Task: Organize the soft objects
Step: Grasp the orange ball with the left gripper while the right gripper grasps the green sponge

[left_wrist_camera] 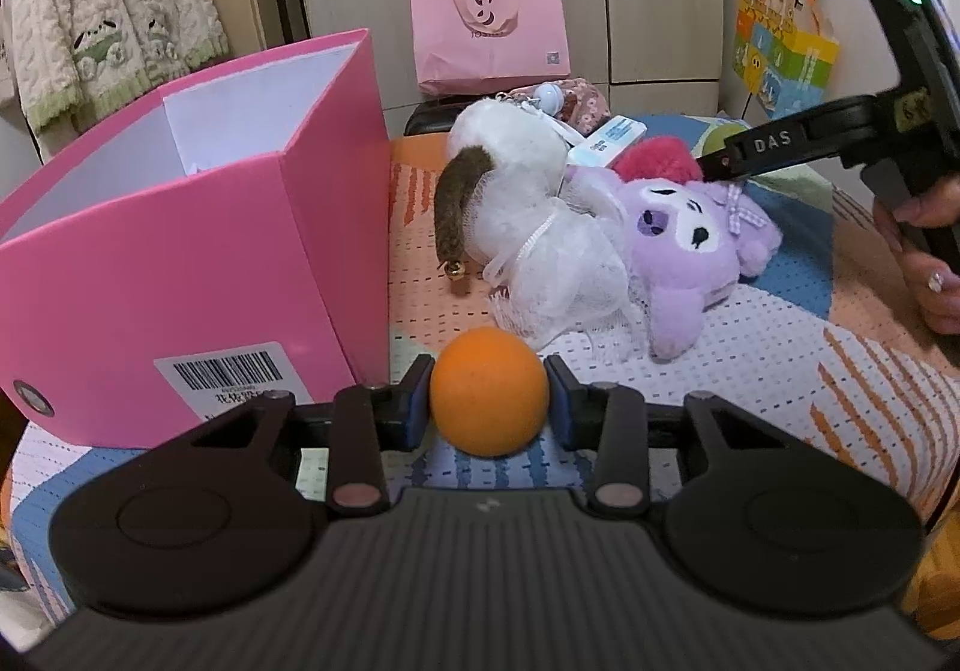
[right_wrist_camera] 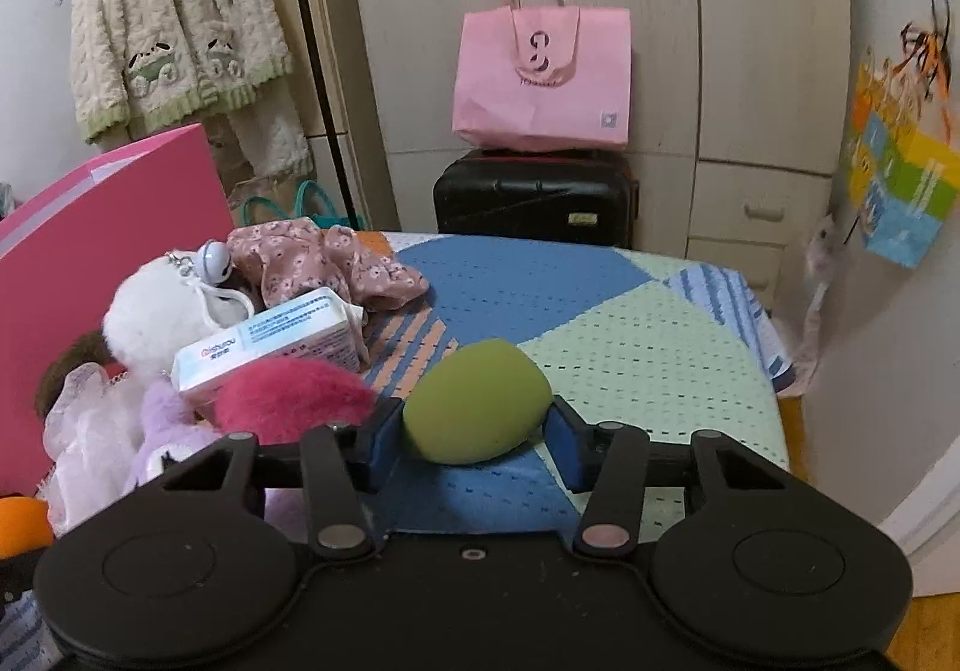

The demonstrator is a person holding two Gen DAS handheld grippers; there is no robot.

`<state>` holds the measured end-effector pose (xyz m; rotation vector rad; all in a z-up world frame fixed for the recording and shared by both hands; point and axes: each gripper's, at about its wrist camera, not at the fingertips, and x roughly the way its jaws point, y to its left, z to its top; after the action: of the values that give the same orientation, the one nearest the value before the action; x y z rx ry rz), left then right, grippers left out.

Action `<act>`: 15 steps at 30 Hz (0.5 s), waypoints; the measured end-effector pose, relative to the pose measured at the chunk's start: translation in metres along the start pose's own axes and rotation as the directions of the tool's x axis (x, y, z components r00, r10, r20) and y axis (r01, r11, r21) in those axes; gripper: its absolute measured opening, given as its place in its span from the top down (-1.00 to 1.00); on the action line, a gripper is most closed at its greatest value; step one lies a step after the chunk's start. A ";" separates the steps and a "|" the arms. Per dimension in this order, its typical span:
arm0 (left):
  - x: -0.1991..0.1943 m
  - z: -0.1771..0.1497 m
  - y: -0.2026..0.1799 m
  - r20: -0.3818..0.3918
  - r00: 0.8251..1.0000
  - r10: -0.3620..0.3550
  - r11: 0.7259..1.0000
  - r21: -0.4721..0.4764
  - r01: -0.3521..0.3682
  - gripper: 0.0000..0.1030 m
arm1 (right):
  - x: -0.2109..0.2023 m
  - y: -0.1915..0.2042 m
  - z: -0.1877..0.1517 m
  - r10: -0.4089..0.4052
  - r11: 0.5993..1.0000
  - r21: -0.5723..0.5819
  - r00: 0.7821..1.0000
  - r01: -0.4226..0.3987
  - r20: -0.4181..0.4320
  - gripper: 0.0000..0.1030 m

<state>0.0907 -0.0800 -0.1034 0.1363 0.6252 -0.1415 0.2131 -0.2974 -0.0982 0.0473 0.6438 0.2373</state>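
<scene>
An orange soft ball [left_wrist_camera: 489, 392] sits between the pads of my left gripper [left_wrist_camera: 489, 398], which are closed against its sides, next to the open pink box [left_wrist_camera: 180, 263]. My right gripper [right_wrist_camera: 477, 431] is closed on a green egg-shaped sponge [right_wrist_camera: 477, 401] resting on the patterned cloth; it also shows in the left wrist view [left_wrist_camera: 720, 164] beyond the toys. A pile of soft things lies by the box: a purple plush [left_wrist_camera: 690, 245], a white fluffy plush [left_wrist_camera: 510, 155], a red fluffy piece [right_wrist_camera: 294, 398], a tissue pack [right_wrist_camera: 270, 347] and a floral cloth [right_wrist_camera: 324, 266].
The patterned cloth [right_wrist_camera: 600, 311] covers the table, with bare cloth to the right and far side. A black suitcase [right_wrist_camera: 534, 197] with a pink bag [right_wrist_camera: 540, 77] stands behind the table. A colourful bag [right_wrist_camera: 900, 191] hangs at the right wall.
</scene>
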 end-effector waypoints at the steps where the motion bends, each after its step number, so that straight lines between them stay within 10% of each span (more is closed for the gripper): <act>1: 0.000 0.000 0.001 -0.002 1.000 -0.004 1.000 -0.003 0.004 0.28 | -0.003 0.001 -0.001 -0.007 1.000 -0.001 1.000 0.007 0.009 -0.07; 15: -0.005 -0.001 0.004 -0.015 0.999 -0.048 0.999 -0.006 0.048 0.28 | -0.060 0.022 -0.021 -0.063 0.998 -0.028 0.997 0.065 0.045 -0.07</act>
<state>0.0868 -0.0759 -0.1010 0.1171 0.6437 -0.1856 0.1492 -0.2902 -0.0773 0.0034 0.5965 0.1836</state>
